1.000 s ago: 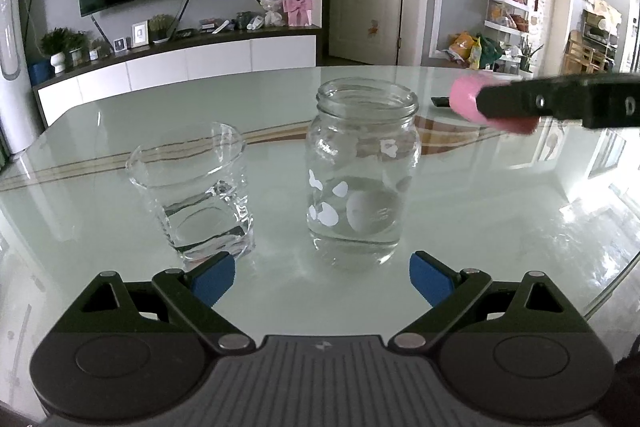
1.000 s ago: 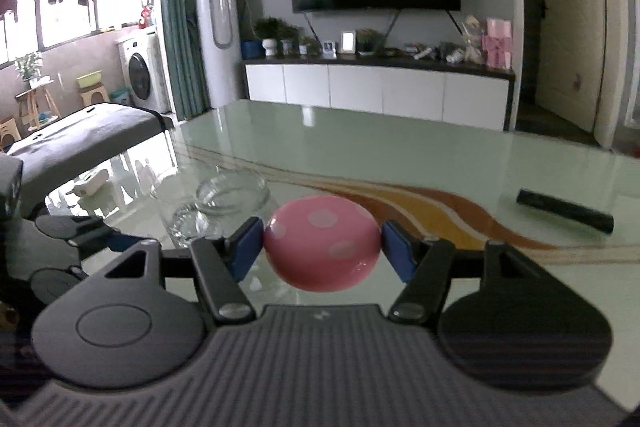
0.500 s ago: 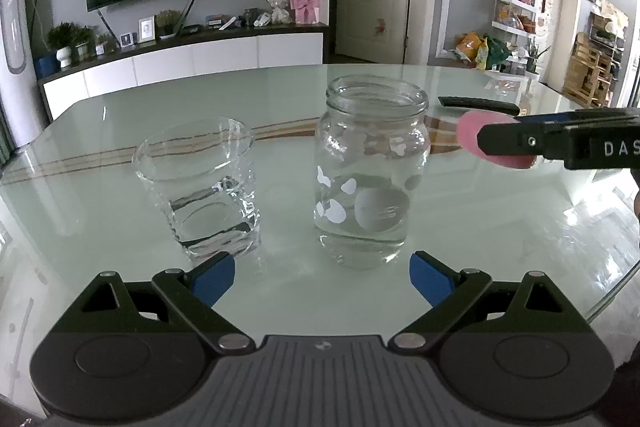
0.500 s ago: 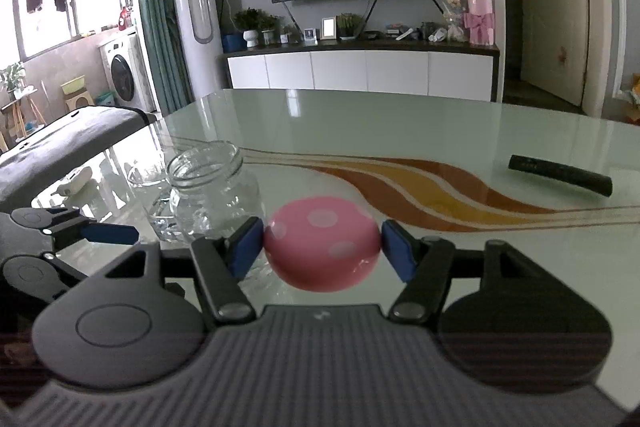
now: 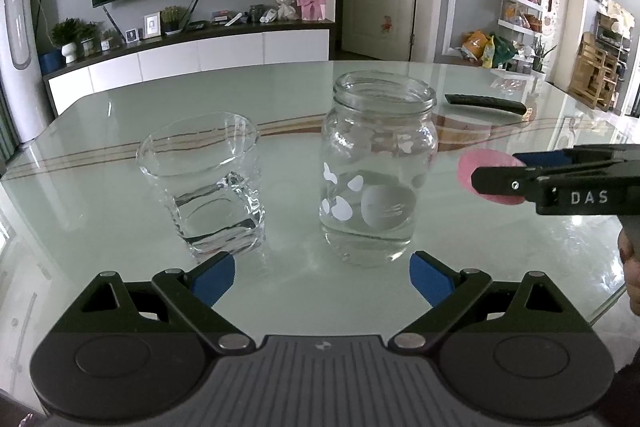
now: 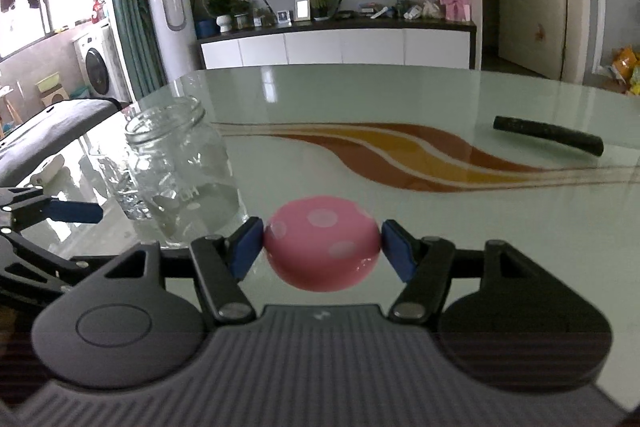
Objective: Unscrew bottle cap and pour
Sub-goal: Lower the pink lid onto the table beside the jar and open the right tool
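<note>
A clear glass jar (image 5: 378,167) with white spots stands uncapped on the glass table, with some water in it. It also shows in the right wrist view (image 6: 180,175). A clear tumbler (image 5: 204,183) stands to its left. My left gripper (image 5: 322,277) is open and empty, just short of the jar. My right gripper (image 6: 322,247) is shut on the pink spotted cap (image 6: 322,247) and holds it low over the table, to the right of the jar. The cap also shows in the left wrist view (image 5: 486,175).
A black remote (image 5: 484,103) lies on the table behind the jar, also in the right wrist view (image 6: 548,140). The table (image 5: 100,227) has a curved front-right edge (image 5: 608,303). A TV cabinet stands beyond the far edge.
My right gripper has carried the pink cap down and away from the jar, toward the table. My left gripper stays open in front of the jar.
</note>
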### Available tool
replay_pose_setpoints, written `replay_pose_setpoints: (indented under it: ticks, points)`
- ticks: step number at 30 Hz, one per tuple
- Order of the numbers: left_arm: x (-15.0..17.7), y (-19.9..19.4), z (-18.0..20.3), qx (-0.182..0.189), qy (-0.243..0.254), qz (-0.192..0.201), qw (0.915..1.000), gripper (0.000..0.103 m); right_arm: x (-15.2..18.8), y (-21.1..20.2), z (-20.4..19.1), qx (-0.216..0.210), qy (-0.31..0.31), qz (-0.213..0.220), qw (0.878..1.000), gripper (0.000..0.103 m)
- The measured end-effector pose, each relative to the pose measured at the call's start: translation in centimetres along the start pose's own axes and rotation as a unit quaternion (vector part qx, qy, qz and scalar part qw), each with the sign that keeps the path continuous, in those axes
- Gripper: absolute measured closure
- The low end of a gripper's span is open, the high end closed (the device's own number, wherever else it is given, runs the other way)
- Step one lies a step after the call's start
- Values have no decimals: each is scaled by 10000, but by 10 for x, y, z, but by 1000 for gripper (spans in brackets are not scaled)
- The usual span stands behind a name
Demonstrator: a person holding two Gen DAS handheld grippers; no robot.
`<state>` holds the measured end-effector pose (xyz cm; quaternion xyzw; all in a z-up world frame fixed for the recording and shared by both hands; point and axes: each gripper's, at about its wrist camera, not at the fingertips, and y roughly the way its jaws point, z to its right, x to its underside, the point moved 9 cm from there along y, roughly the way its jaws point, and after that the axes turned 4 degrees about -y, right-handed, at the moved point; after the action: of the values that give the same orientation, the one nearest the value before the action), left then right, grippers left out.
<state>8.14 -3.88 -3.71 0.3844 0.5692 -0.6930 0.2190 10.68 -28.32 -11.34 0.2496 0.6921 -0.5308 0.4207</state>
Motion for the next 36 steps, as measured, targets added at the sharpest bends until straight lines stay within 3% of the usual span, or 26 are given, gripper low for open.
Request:
replay_pose_setpoints:
  ticks: [29, 36]
  points:
    - [0, -1, -3, -43, -66, -77, 9999, 7, 15, 14, -9, 93, 45, -134, 9999, 37]
    - [1, -3, -7, -108, -103, -65, 9999, 7, 14, -3, -22, 339, -107, -116, 9993, 26]
